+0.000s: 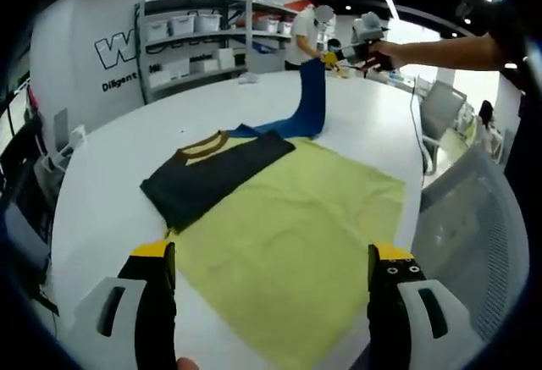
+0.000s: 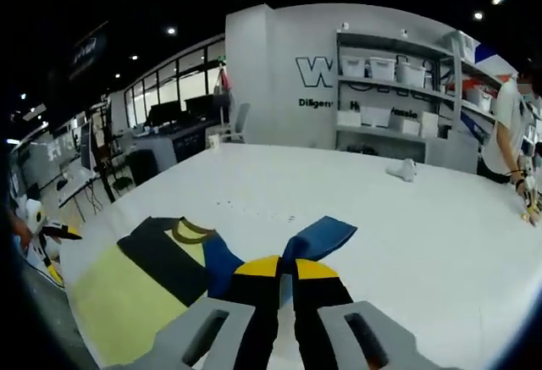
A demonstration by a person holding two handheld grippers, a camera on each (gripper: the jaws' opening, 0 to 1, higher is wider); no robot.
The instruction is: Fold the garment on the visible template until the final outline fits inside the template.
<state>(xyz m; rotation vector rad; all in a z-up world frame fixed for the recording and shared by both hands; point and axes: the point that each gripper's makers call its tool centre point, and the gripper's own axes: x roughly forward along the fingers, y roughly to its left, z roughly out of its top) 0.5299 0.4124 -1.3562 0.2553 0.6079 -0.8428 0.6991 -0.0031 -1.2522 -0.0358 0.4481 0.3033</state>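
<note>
White tabletop (image 1: 110,192) is carrying the soft, light garment (image 1: 220,175); my right claw (image 2: 285,281) is pinching its blue sleeve (image 1: 312,103) high, my left claw (image 1: 271,268) is waiting wide.

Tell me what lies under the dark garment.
The dark garment lies partly on the yellow-green template, partly on the white table. Its blue part is lifted by the right gripper. Whatever it covers is hidden.

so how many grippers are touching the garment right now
1. The right gripper is shut on the garment's blue sleeve, lifted over the far side of the table. The left gripper hovers open above the yellow template.
</note>
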